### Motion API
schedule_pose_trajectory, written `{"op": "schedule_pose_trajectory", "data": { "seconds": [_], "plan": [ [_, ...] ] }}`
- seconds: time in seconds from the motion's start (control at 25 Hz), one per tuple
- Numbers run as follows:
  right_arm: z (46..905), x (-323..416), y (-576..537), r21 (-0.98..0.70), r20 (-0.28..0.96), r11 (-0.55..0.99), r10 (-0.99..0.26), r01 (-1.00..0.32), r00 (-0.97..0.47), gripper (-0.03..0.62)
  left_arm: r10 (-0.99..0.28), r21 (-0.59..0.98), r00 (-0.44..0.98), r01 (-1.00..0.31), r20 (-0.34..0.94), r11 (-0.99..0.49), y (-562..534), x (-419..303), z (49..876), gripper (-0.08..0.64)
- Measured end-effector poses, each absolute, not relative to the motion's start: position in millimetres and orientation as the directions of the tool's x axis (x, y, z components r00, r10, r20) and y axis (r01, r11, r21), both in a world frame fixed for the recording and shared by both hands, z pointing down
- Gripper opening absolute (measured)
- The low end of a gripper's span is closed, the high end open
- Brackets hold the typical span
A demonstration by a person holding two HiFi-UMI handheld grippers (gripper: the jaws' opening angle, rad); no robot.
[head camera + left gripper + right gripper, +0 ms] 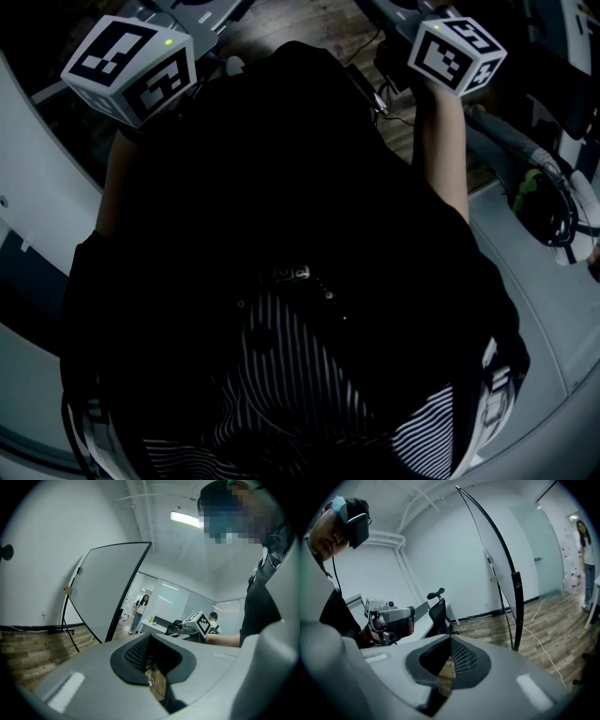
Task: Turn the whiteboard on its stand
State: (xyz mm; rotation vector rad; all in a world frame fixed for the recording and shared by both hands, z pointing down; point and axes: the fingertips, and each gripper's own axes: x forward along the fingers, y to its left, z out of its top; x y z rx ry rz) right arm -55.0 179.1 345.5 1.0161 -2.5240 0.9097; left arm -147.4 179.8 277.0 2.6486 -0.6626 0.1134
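Wood-plank floor (553,630) runs under us through a white-walled room. Nearest, we hold both tools up ahead of our chest; the head view shows them raised at its top corners, above our dark top.

Our left tool (149,639) has its jaws drawn together. Only a sliver of floor shows below the point where the ribbed pads meet, and nothing is caught between them. Our right tool (450,641) stands the same way, jaws closed on each other and empty. Each gripper view catches the other tool held level beside it.

Past the tools, the whiteboard (108,590) stands on the floor well apart from us, close to the white wall, with neither tool touching it. The left gripper view shows its blank, pale, black-framed face. The right gripper view has it almost edge-on, a thin dark curve. Its stand (70,620) spreads thin black legs down to the planks.

A black office chair (438,609) sits by the wall, left of the board in the right gripper view. Farther off, a person (140,609) stands on the floor beyond the board, beside a desk (159,623). A ceiling light (187,520) glows overhead.
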Motion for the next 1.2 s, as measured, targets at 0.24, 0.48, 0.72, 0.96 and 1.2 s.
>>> {"op": "schedule_pose_trajectory", "data": {
  "seconds": [0.24, 0.48, 0.72, 0.96, 1.2],
  "plan": [
    [361.6, -80.4, 165.1, -0.466, 0.462, 0.564, -0.501, -0.681, -0.732, 0.000, -0.459, 0.389, 0.875, -0.480, 0.152, -0.786, 166.5, -175.0, 294.1, 0.002],
    [380.5, -74.8, 153.0, -0.467, 0.481, 0.589, -0.456, -0.659, -0.749, 0.000, -0.488, 0.379, 0.860, -0.505, 0.147, -0.776, 154.3, -172.4, 299.8, 0.002],
    [394.0, -54.7, 134.2, -0.498, 0.473, 0.588, -0.431, -0.637, -0.768, 0.000, -0.506, 0.359, 0.850, -0.522, 0.144, -0.774, 136.6, -147.9, 292.5, 0.002],
    [397.1, -58.5, 113.3, -0.520, 0.450, 0.593, -0.422, -0.615, -0.787, 0.000, -0.513, 0.350, 0.843, -0.534, 0.159, -0.770, 121.8, -145.4, 295.6, 0.002],
    [402.3, -58.6, 86.0, -0.532, 0.431, 0.614, -0.396, -0.583, -0.811, 0.001, -0.535, 0.350, 0.826, -0.561, 0.175, -0.750, 96.8, -138.6, 302.3, 0.002]
  ]
}}
